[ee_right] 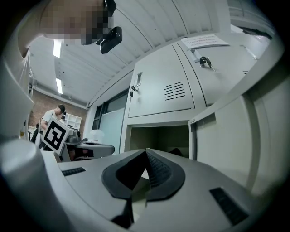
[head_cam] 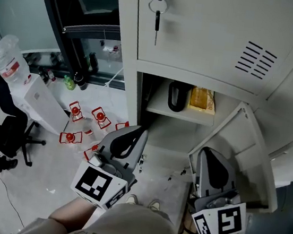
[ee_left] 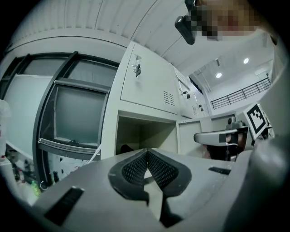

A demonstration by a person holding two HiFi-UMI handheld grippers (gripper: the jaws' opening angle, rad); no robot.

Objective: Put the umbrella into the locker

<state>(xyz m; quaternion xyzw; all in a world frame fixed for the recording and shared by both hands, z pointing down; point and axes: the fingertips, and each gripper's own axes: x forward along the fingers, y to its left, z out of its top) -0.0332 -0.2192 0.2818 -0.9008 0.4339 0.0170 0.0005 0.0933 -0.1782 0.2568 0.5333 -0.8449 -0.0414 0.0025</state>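
Observation:
The locker's open compartment (head_cam: pixel 156 107) holds a black folded umbrella (head_cam: pixel 177 95) standing beside a yellow packet (head_cam: pixel 202 98). Its door (head_cam: pixel 239 147) is swung open to the right. My left gripper (head_cam: pixel 143 131) is shut and empty, hovering level just outside the compartment's lower left. The right gripper (head_cam: pixel 204 152), also shut with nothing in it, is by the open door. In the left gripper view the closed jaws (ee_left: pixel 147 150) face the compartment, where a dark shape, the umbrella (ee_left: pixel 127 148), shows. The right gripper view has its jaws (ee_right: pixel 145 152) shut, with the umbrella (ee_right: pixel 176 152) dark inside.
A key (head_cam: pixel 158 13) hangs from the closed locker door above. Several red-capped bottles (head_cam: pixel 84 124) lie on the floor at left, near a black office chair (head_cam: pixel 5 132) and a water jug (head_cam: pixel 9 61). The person's shoes (head_cam: pixel 143 201) are below the grippers.

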